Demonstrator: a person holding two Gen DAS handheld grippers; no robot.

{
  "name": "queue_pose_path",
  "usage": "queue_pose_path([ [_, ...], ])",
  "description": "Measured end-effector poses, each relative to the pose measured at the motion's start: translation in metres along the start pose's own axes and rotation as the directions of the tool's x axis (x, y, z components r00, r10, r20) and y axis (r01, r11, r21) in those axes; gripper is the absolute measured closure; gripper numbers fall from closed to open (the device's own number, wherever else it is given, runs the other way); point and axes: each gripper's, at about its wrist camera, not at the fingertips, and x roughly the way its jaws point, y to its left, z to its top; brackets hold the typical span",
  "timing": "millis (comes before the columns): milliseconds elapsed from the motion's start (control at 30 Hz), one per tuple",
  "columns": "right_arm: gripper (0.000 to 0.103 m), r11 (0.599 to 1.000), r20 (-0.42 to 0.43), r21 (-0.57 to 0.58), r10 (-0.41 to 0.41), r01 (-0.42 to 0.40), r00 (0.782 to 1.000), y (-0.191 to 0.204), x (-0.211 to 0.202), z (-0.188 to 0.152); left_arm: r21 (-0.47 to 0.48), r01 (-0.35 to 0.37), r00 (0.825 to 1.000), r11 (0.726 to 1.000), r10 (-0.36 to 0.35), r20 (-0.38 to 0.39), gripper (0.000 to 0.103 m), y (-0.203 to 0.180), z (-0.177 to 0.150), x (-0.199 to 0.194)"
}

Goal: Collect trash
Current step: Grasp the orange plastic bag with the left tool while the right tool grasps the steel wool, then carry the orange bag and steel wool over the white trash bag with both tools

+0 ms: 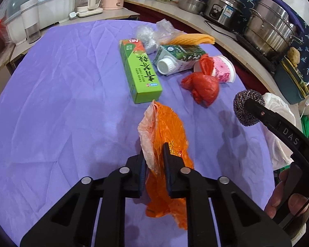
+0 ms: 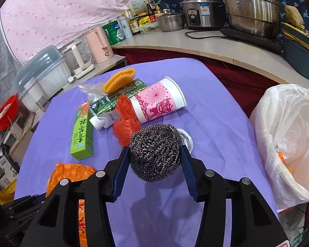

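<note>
The left gripper (image 1: 154, 164) is closed on an orange plastic bag (image 1: 166, 135), pinched between its fingers (image 1: 166, 156); the bag's long axis runs along the fingers, its crumpled top pointing ahead and its tail hanging back beneath them. The right gripper (image 2: 154, 164) is clamped on a steel wool scourer (image 2: 155, 152), held by both fingers (image 2: 186, 164) above the purple-covered counter (image 2: 216, 127). Ahead of the fingers lie a green box (image 1: 141, 70), a carton (image 1: 179, 57), a red bag (image 1: 204, 86) and a pink cup (image 2: 160, 103), the cup lying on its side. A lined bin (image 2: 288, 140) stands right of the right fingers.
</note>
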Motion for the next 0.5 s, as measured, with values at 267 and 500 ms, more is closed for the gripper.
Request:
queue_pose_path([
  [267,0.056,1.0,0.053,0.0,0.015,-0.015,0.998,-0.005,-0.046,-0.006,0.038,0.027,0.999,0.999,-0.028,0.04,0.093,-0.02,-0.004,-0.03],
  [500,0.056,1.0,0.109,0.006,0.02,-0.021,0.994,-0.014,-0.082,-0.007,0.084,0.052,0.994,0.995,-0.06,0.087,0.093,-0.048,-0.001,-0.057],
])
